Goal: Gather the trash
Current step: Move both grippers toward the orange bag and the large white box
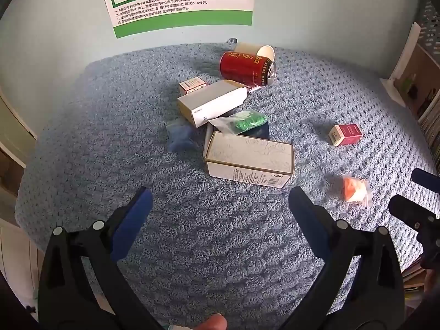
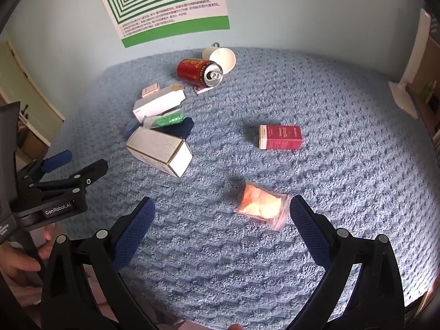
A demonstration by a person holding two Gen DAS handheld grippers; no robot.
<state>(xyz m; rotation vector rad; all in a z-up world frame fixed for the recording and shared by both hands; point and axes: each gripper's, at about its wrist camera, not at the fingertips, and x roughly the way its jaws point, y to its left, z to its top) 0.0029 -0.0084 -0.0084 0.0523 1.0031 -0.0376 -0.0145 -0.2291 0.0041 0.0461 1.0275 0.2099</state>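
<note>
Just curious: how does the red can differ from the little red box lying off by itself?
The red can is round, lies on its side against a paper cup and shows an opened silver top. The red box is flat-sided, has a white end, and lies alone. Both are red and rest on the blue towel.
</note>
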